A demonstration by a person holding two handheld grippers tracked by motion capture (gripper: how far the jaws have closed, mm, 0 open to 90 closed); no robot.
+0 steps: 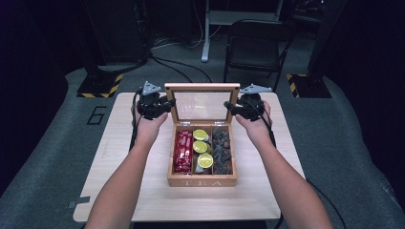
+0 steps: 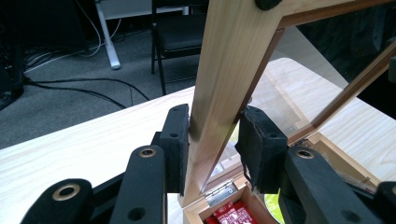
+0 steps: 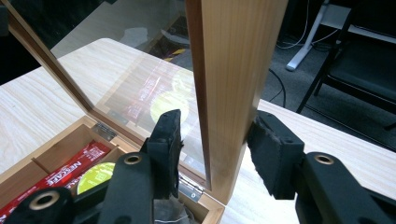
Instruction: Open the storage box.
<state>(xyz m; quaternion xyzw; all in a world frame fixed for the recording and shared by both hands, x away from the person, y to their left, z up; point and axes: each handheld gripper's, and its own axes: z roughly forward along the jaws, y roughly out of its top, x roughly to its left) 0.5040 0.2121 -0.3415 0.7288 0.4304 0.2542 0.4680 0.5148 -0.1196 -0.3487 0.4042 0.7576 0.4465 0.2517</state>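
A wooden tea box [image 1: 202,180] sits mid-table with its glass lid [image 1: 202,87] standing upright. It holds red packets [image 1: 183,151], round yellow-green pods [image 1: 203,148] and dark tea bags [image 1: 221,150]. My left gripper [image 1: 168,102] is at the lid's left edge. In the left gripper view, both pads of that gripper [image 2: 212,140] press on the lid frame [image 2: 219,84]. My right gripper [image 1: 229,106] straddles the lid's right edge. In the right gripper view, the outer pad of that gripper [image 3: 215,135] touches the wood [image 3: 233,70], and a sliver of glass shows between the inner pad [image 3: 169,140] and the frame.
The light wood table [image 1: 143,191] has free room on both sides of the box and in front of it. Behind the table stand a black folding chair [image 1: 255,45] and a white desk leg [image 1: 206,33], with cables on the grey floor.
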